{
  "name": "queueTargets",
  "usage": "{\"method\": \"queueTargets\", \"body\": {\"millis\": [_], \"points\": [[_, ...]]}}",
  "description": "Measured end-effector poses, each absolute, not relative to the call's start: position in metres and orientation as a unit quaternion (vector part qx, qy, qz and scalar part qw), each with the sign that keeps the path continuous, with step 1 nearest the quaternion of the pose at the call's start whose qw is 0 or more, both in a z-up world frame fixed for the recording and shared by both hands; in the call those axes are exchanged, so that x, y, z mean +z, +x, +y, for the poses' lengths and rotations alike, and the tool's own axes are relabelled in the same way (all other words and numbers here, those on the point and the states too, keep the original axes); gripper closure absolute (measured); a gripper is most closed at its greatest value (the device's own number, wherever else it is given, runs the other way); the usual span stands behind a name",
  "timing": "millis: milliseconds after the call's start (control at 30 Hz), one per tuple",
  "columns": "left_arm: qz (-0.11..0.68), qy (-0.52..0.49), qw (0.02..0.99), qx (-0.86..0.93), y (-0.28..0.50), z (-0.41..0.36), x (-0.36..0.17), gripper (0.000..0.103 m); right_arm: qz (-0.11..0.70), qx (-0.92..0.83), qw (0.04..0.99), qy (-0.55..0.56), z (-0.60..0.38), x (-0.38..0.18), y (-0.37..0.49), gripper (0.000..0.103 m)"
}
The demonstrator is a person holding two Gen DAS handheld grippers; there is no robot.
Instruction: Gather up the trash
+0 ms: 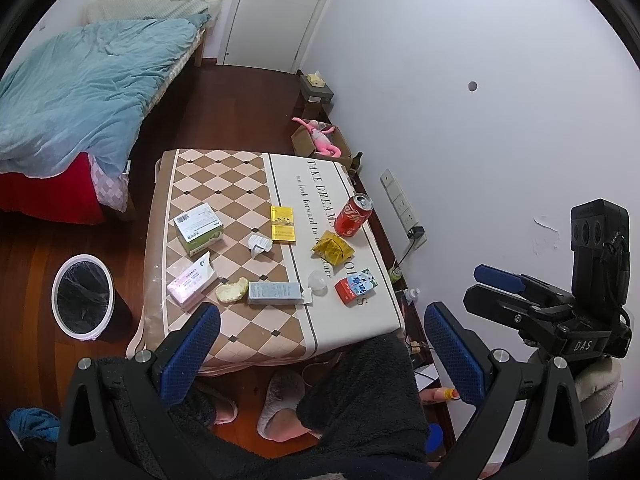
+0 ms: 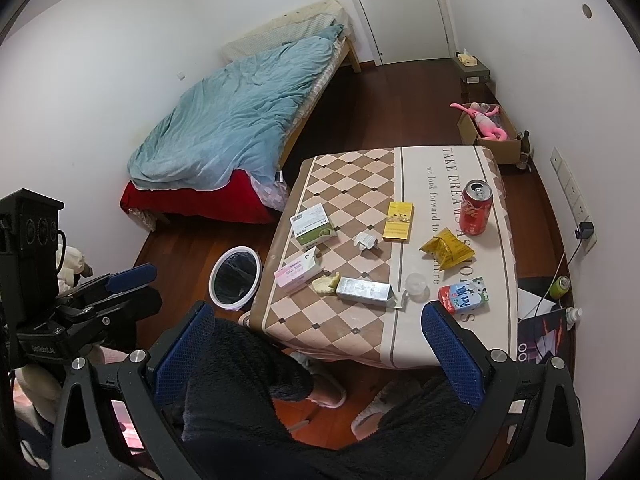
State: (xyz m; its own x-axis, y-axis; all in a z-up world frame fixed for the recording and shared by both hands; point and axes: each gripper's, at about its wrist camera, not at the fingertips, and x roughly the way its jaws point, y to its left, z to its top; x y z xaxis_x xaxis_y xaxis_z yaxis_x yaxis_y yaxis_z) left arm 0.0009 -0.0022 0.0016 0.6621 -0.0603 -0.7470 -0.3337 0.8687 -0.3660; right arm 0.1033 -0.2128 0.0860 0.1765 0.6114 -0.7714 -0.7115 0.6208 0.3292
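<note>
**Kid 1:** Looking at the table (image 1: 352,322), I see lots of trash. There is a red can (image 1: 353,216), a yellow bag (image 1: 333,251), a milk box (image 1: 356,287), a crumpled paper (image 1: 259,245), a clear cup (image 1: 318,282) and a bit of bread (image 1: 232,290). There are boxes too: a green box (image 1: 199,229), a pink box (image 1: 192,283), a yellow box (image 1: 283,224) and a long gray box (image 1: 274,293).

**Kid 2:** Where does it all go?

**Kid 1:** I think into the trash bin (image 1: 83,297). It stands on the floor just beside the left side of the table, with a black bag in it. It looks empty, so I think the job has not started.

**Kid 2:** What are the 2 grippers doing?

**Kid 1:** The left gripper (image 1: 320,354) has its fingers spread wide, with nothing in it. The right gripper (image 2: 320,354) is the same, wide apart and holding nothing. Both hang high above the person's lap, well away from the trash. I think they are held back so the person can pick what to grab first.

**Kid 2:** Why is the bin so close?

**Kid 1:** I guess so the left gripper can drop things in easily.

**Kid 2:** Do the 2 views show different stuff?

**Kid 1:** Yes. The right view shows the whole bed (image 2: 236,120) and a green bottle (image 2: 559,287) on the floor by the wall. The left view shows the bin from above, so you can see down into the black bag. Each view also shows the other gripper off to the side.
</note>
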Motion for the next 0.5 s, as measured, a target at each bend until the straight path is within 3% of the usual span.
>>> {"method": "queueTargets", "body": {"millis": [500], "points": [[0.406,-0.245,0.877,0.076,0.0035,-0.0035,0.0001,0.0,0.475,0.431,0.765,-0.052,-0.2112,0.085,0.1043,0.0]]}}
